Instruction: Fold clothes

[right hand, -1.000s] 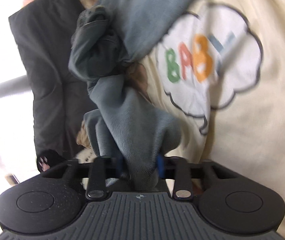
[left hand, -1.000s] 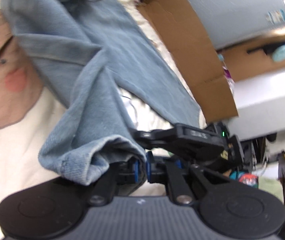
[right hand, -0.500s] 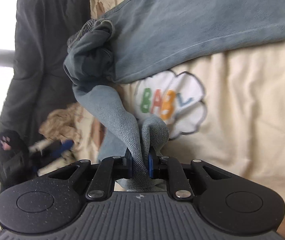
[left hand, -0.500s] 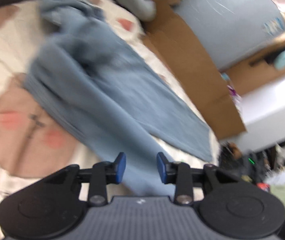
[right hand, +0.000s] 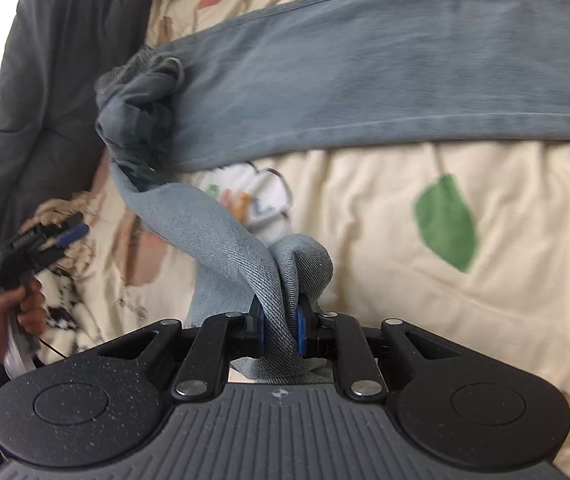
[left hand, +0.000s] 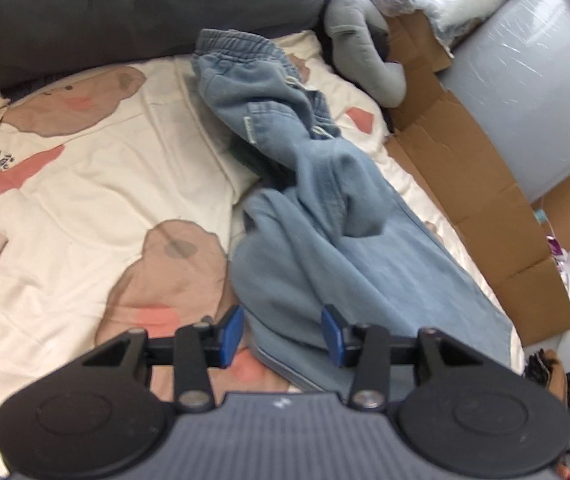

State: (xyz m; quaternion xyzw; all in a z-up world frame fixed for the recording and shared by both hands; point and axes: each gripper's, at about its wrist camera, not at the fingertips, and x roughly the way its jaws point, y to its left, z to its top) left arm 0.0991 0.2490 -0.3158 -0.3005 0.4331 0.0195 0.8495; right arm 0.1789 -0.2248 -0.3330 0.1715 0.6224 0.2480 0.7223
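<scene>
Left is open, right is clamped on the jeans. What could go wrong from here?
1. The right gripper pinches a bunched, twisted fold of the jeans; pulling may drag the flat leg askew.
2. The left gripper is open over the other leg, and the middle of the jeans is rumpled; folding now could trap those wrinkles.
3. The bedspread is soft and creased; a low grasp could catch it too.

Both wrist views look close along their fingers — sharing the jeans (left hand: 349,240).
</scene>
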